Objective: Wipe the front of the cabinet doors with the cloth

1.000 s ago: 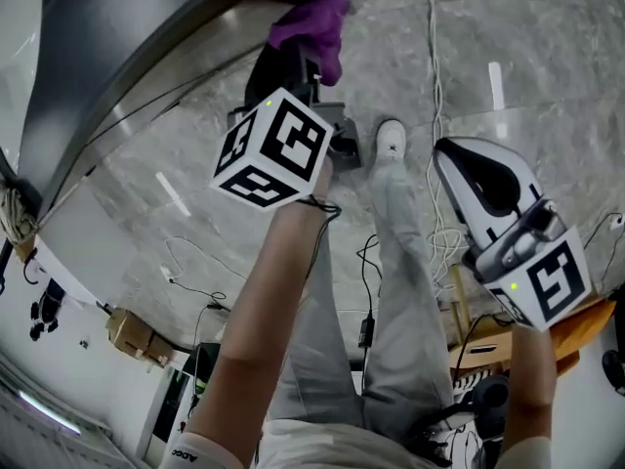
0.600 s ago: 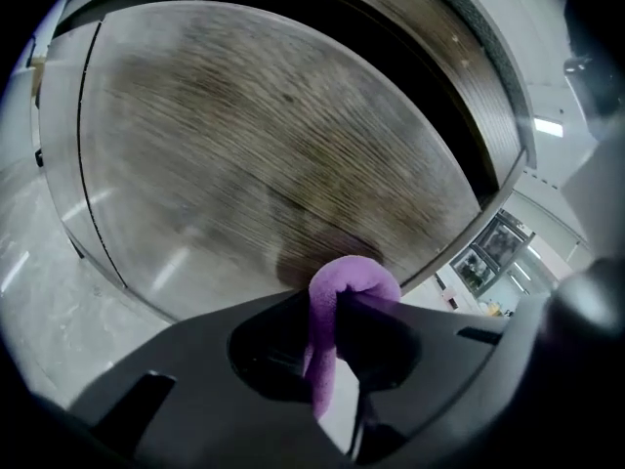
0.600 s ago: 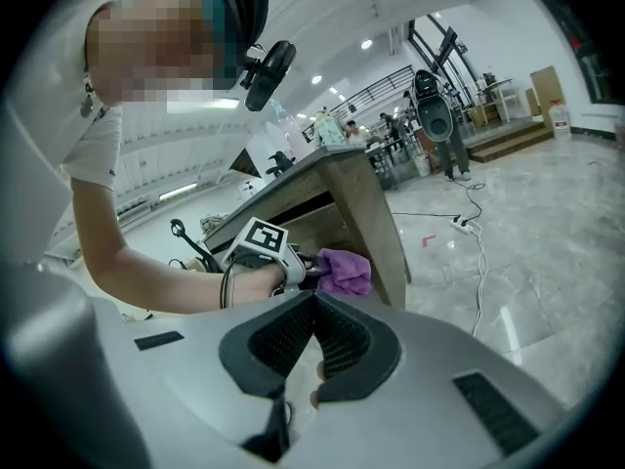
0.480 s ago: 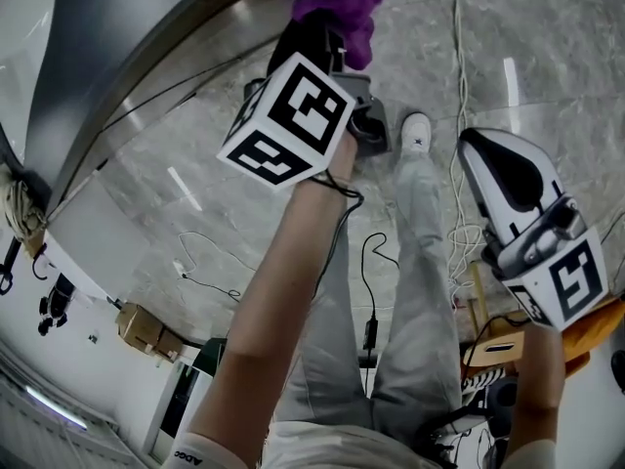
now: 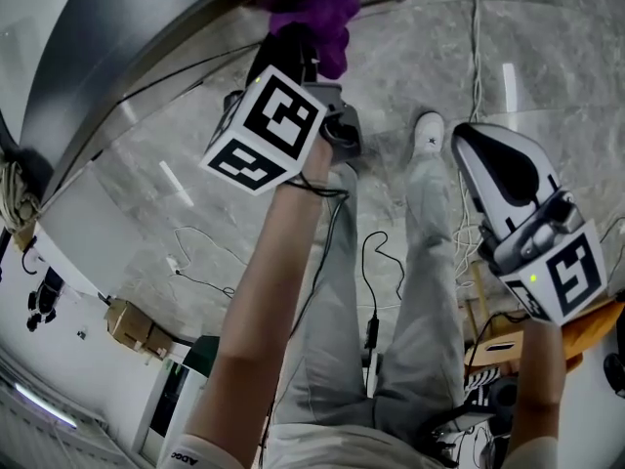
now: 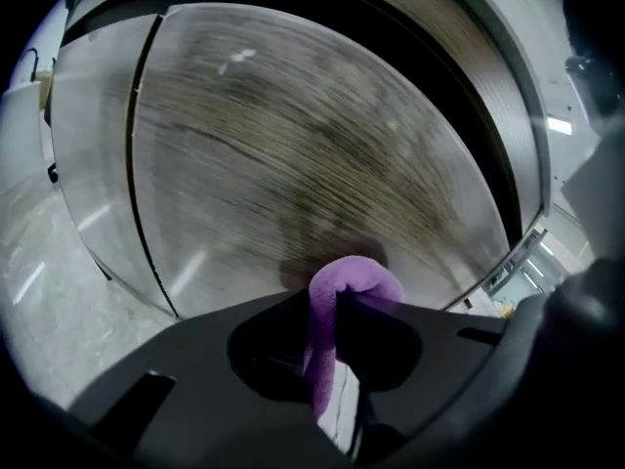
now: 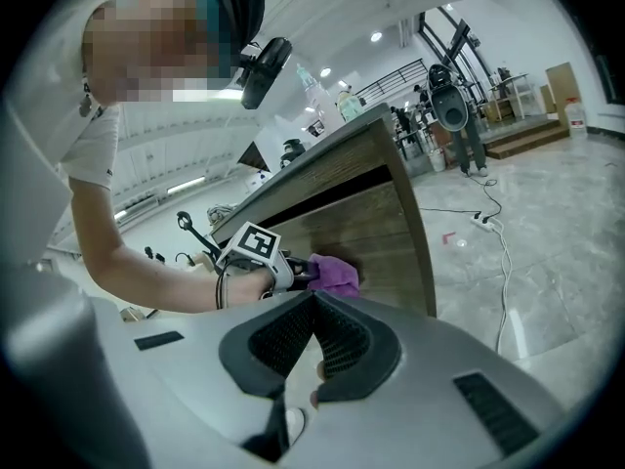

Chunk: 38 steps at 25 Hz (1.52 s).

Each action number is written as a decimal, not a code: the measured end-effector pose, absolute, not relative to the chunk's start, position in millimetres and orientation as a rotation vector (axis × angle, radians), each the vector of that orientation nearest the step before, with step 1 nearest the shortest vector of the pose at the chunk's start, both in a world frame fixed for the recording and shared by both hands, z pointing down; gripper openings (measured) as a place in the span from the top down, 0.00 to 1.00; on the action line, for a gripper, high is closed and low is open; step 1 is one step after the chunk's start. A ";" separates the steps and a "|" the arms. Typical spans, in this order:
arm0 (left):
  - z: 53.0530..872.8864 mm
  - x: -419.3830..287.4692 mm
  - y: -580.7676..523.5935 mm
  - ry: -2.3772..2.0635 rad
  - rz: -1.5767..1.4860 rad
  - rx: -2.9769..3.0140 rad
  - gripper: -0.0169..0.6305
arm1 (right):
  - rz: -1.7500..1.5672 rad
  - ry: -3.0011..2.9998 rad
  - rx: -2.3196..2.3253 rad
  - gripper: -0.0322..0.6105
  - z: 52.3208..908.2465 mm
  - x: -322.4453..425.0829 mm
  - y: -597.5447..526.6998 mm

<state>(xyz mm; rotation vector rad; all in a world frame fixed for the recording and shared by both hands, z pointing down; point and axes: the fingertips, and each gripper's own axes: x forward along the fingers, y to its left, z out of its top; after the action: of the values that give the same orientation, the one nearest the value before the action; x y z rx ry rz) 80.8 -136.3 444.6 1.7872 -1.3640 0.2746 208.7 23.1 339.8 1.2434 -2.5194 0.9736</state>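
Observation:
My left gripper (image 5: 305, 49) is shut on a purple cloth (image 5: 320, 13) and presses it against the wood-grain cabinet door (image 6: 293, 145). In the left gripper view the cloth (image 6: 349, 279) bulges out past the black jaws of the left gripper (image 6: 337, 306) and touches the door, with a dark shadow around it. The right gripper view shows the cloth (image 7: 335, 274), the left gripper (image 7: 283, 272) and the door (image 7: 371, 228) from the side. My right gripper (image 5: 479, 149) hangs apart at the right, away from the cabinet; its jaws (image 7: 314, 306) are shut with nothing between them.
Below me are a grey marble floor (image 5: 195, 193), my legs and a white shoe (image 5: 427, 130). Cables (image 5: 376, 262) trail over the floor, and a power strip (image 7: 480, 218) lies beyond the cabinet corner. A cardboard box (image 5: 132, 328) sits lower left.
The left gripper has slid the cloth along the door, first right and up, then back a little left. The right gripper has stayed at the side, shut.

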 end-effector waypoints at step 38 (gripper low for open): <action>463.8 -18.5 -104.2 -1.525 0.355 1.669 0.89 | 0.967 -2.594 1.079 0.91 333.2 155.3 14.6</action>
<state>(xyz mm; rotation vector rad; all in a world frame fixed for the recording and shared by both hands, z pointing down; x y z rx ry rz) -18.5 -104.2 463.8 1.6695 -1.5246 0.3554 155.3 14.6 333.2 1.0793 -2.5942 0.9671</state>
